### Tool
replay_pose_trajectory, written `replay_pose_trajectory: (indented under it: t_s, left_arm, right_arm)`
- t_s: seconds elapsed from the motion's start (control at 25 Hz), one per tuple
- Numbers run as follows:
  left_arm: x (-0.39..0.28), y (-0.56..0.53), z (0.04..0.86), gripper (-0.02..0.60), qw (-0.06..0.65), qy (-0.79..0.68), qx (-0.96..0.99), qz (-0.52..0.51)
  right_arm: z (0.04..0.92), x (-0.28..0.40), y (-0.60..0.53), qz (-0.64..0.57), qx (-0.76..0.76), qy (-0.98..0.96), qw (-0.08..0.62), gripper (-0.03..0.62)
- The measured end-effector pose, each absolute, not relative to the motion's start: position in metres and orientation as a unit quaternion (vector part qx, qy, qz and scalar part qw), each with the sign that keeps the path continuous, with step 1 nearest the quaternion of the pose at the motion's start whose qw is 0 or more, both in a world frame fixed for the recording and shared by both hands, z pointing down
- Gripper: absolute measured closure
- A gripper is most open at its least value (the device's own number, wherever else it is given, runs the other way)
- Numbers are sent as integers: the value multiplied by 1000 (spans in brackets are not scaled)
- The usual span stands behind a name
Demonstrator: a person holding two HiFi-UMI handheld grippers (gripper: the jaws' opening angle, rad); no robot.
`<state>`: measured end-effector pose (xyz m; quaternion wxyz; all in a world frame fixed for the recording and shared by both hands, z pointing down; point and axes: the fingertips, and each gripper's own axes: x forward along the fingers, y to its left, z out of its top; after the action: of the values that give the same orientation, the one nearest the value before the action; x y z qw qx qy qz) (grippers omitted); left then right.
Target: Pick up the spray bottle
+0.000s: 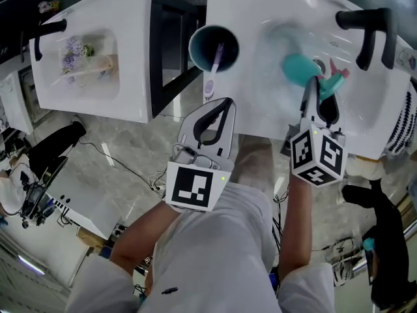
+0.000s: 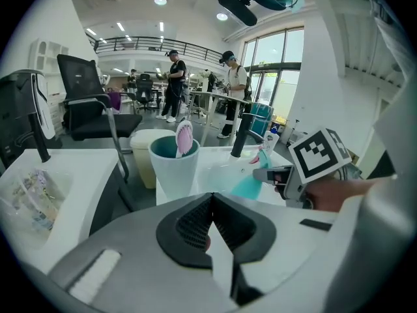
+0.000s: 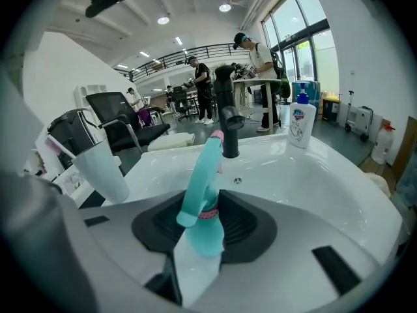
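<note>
- The right gripper [image 1: 316, 90] reaches over the front rim of the white ceramic sink [image 1: 260, 116], its claw pinching the neck of the teal plastic spray bottle [image 1: 300, 69].
- The bottle lies inside the sink, its pink-tipped head near the sink's black tap [image 1: 368, 28].
- The left gripper [image 1: 221, 103] hovers at the sink's front left corner, claw pressed together and empty.
- A white cup [image 1: 214, 46] stands on the sink's left edge.
</note>
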<state>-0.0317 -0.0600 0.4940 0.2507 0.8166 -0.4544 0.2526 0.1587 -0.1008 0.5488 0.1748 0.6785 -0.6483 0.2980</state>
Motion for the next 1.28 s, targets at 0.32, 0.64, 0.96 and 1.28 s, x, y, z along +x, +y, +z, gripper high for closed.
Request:
replay_pose_trajectory:
  t_s: [0.32, 0.64, 0.96, 1.28]
  left_arm:
    - [-40, -50, 457, 577, 225, -457, 828, 234]
    - [-52, -34, 392, 577, 193, -467, 839, 203]
    - [-66, -22, 339, 577, 154, -467, 851, 183]
    - [-80, -20, 283, 577, 109, -477, 860, 146]
  right_arm:
    - [498, 144, -83, 243, 658, -688, 186, 470]
    - [426, 130, -50, 219, 644, -711, 177, 470]
    - [354, 117, -25, 194, 637, -728, 161, 470]
    - [311, 115, -9, 160, 637, -737, 158, 470]
